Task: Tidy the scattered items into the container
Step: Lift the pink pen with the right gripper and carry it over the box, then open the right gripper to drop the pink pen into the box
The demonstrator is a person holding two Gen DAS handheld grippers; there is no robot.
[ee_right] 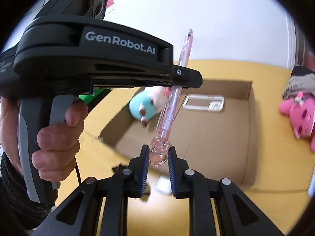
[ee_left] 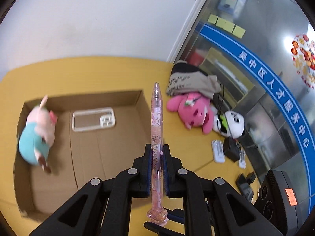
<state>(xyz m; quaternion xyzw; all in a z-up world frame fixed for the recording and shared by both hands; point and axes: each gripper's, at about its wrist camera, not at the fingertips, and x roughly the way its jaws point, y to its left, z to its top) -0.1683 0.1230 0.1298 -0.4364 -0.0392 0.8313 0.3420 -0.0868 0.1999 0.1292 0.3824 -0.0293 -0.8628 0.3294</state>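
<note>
Plush (ee_left: 37, 129) and phone case (ee_left: 93, 119) inside carton (ee_left: 141, 106)

1. The left gripper (ee_left: 157, 153) is clamped on the pen (ee_left: 156, 137), gripping mid-barrel, and tilts downward above the box (ee_left: 126, 98).
2. The left hand (ee_right: 57, 137) wraps its grey handle, fingers curled round the front.
3. The right gripper (ee_right: 157, 157) sits just below the left one, its jaws narrowly apart around the pen's knobbed end; whether they press it is unclear.
</note>
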